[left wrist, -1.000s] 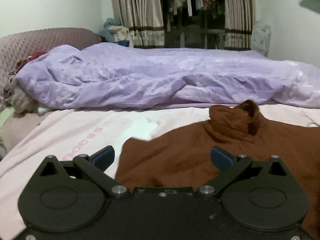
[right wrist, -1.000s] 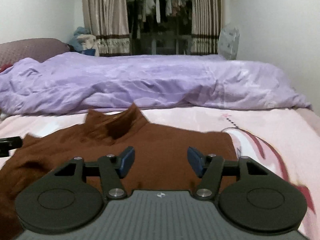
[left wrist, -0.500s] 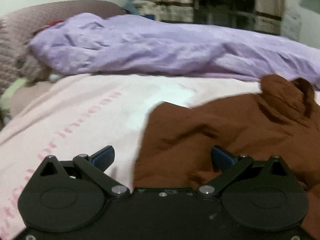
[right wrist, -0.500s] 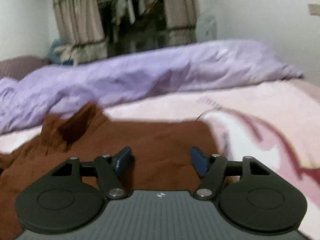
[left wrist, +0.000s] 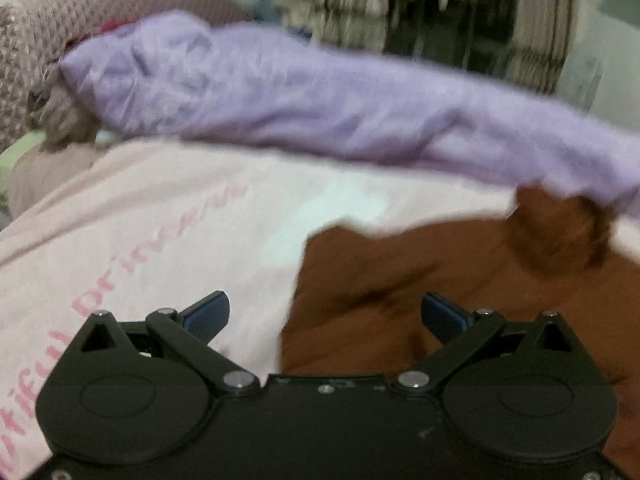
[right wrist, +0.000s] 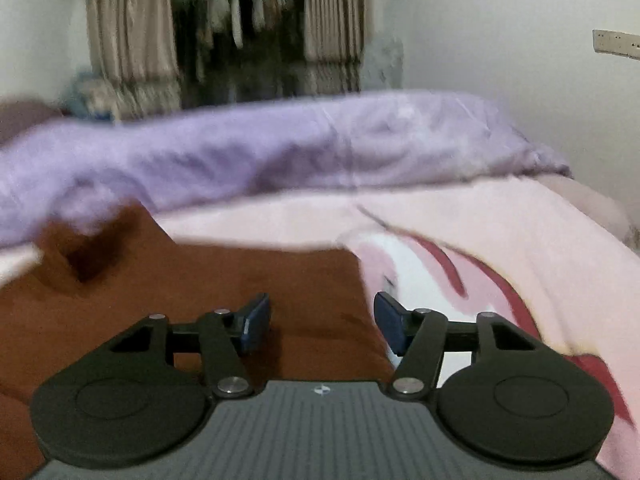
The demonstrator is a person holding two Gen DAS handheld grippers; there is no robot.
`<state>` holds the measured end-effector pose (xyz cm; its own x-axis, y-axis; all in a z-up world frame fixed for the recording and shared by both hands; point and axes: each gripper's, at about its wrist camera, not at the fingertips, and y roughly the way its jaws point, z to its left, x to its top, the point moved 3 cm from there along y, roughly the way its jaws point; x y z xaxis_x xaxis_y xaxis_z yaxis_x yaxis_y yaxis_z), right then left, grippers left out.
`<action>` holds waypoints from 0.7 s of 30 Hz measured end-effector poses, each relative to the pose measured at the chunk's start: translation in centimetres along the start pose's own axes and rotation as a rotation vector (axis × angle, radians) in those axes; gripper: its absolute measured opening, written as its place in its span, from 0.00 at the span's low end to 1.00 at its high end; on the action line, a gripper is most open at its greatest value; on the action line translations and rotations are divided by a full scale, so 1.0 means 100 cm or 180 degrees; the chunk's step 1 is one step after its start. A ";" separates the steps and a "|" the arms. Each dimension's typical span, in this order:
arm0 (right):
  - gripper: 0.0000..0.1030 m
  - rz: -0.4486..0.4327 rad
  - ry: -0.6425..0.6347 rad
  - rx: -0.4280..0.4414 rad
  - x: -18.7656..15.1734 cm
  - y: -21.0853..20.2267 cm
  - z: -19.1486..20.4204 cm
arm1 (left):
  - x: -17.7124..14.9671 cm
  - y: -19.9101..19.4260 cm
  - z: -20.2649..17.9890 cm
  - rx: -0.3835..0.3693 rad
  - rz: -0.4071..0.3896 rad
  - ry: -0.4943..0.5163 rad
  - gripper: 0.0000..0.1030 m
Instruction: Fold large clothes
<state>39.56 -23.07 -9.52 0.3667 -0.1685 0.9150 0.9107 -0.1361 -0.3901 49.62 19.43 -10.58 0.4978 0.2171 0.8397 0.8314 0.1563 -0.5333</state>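
Observation:
A brown sweater lies spread on the pink bed sheet, its collar toward the far side. My left gripper is open and empty, straddling the sweater's left edge. In the right wrist view the sweater fills the lower left. My right gripper is open and empty, over the sweater's right edge, with its right fingertip above the sheet.
A rumpled purple quilt lies across the bed behind the sweater and also shows in the right wrist view. A mauve headboard is at far left. Curtains and hanging clothes stand beyond. A white wall runs along the right.
Both grippers have moved outward, the left one to the sweater's left edge and the right one to its right edge. Both jaws stay open. The views are motion-blurred.

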 end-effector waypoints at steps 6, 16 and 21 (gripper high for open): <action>0.76 0.0347 -0.0239 0.0547 -0.008 -0.009 0.053 | -0.014 -0.007 -0.053 -0.0775 0.0167 0.0178 1.00; 0.80 0.0346 -0.0110 0.0482 -0.017 -0.008 0.055 | -0.045 -0.034 -0.121 -0.0124 -0.0275 0.0859 1.00; 0.80 -0.0010 -0.0122 0.0754 -0.010 -0.034 0.063 | -0.051 -0.054 -0.132 -0.0207 -0.0448 0.0864 1.00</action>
<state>37.28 -16.25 -8.41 0.3666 -0.1306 0.9212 0.9294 0.0972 -0.3561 45.93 4.75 -10.61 0.4172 -0.0688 0.9062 0.9065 0.1026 -0.4095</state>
